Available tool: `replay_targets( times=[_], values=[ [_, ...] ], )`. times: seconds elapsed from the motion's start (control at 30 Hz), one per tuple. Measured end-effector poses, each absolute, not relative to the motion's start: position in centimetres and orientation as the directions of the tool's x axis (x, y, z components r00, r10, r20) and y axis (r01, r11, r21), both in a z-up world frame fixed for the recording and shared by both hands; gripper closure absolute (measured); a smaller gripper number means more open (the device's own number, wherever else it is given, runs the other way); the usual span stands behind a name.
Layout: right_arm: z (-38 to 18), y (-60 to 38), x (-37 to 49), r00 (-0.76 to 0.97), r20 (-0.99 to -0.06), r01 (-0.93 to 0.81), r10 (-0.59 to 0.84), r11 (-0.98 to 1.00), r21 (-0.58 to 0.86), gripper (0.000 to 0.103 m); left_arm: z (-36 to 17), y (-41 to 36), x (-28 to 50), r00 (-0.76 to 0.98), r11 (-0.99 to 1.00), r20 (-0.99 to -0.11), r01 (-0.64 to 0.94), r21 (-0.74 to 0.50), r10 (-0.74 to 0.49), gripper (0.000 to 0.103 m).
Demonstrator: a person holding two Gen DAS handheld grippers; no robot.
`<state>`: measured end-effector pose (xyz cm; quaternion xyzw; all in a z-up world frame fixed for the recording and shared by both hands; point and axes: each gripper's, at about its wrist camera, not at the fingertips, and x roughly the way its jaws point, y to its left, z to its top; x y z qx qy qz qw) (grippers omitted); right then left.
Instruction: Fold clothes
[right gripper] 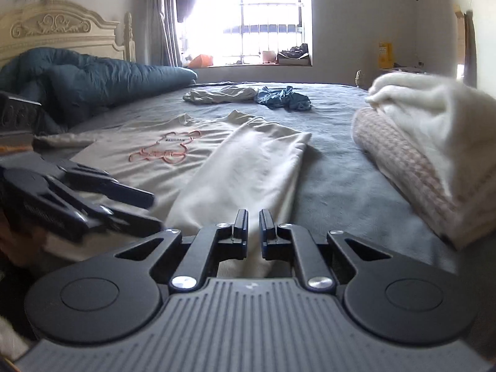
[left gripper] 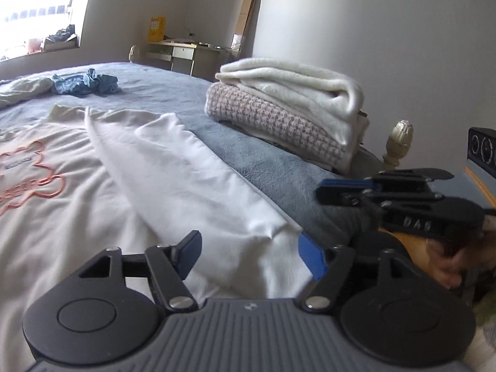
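A cream T-shirt (left gripper: pixel 173 170) (right gripper: pixel 254 161) with an orange bear outline print (right gripper: pixel 167 152) lies flat on the grey-blue bed (right gripper: pixel 341 179). Its right side is folded over into a long strip. My left gripper (left gripper: pixel 249 252) hovers over the near end of that strip, open, with the cloth under its fingers and none pressed between the pads. In the right wrist view the left gripper (right gripper: pixel 155 212) comes in from the left, blurred. My right gripper (right gripper: pixel 253 226) is shut to a thin slit just above the shirt's near end and holds nothing. In the left wrist view it (left gripper: pixel 321 190) sits over the bed's right edge.
A stack of a folded white blanket and a houndstooth knit (left gripper: pixel 288 105) (right gripper: pixel 427 142) stands on the right of the bed. A crumpled blue garment (right gripper: pixel 285 97) and a cream one (right gripper: pixel 217 95) lie farther back. A dark duvet (right gripper: pixel 77 80) lies below the headboard (right gripper: pixel 59 31).
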<state>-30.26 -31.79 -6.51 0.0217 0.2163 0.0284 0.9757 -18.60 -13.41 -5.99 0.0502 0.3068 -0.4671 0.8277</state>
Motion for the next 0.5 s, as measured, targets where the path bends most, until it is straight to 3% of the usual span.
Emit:
replay_targets(
  times=[0.13, 0.33, 0.5],
  values=[
    [-8.8, -31.1, -28.3, 0.88, -0.467, -0.073, 0.084, 0.996, 0.043, 0.097, -8.7, -14.6, -17.6, 0.38, 0.6, -0.636, 0.783, -0.166, -0.672, 0.03],
    [-10.1, -30.6, -27.8, 0.847, -0.523, -0.125, 0.096, 0.992, -0.02, 0.096, -8.5, -14.2, -18.0, 0.385, 0.577, -0.642, 0.809, -0.11, -0.662, 0.027],
    [-6.2, -32.5, -26.0, 0.893, -0.432, -0.134, 0.127, 0.991, 0.014, 0.097, -5.8, -13.5, -16.1, 0.402, 0.594, -0.6, 0.789, -0.156, -0.692, 0.026]
  ],
)
